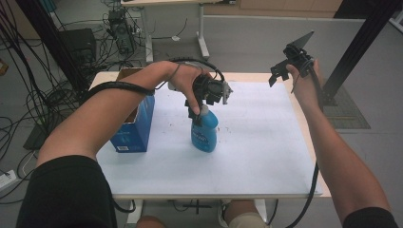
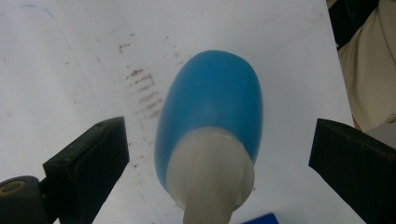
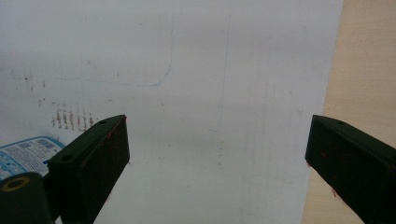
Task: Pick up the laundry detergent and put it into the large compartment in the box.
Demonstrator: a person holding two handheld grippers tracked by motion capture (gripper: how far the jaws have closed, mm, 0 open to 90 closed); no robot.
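A blue spray bottle (image 1: 205,134) with a pale neck stands upright near the middle of the white sheet (image 1: 256,142). My left gripper (image 1: 205,105) hangs straight over its top, pointing down. In the left gripper view the bottle (image 2: 210,102) sits between the two black jaws, which stand wide apart and touch nothing; my left gripper (image 2: 219,154) is open. My right gripper (image 1: 280,72) is raised over the table's far right corner. Its jaws are also spread, with my right gripper (image 3: 217,149) empty above bare sheet, and the bottle's label (image 3: 23,156) peeks in at the lower left.
A blue cardboard box (image 1: 135,121) with its top open stands on the left side of the table, close to my left forearm. The sheet's right edge meets bare wooden tabletop (image 3: 369,70). Black frame posts and cables surround the table.
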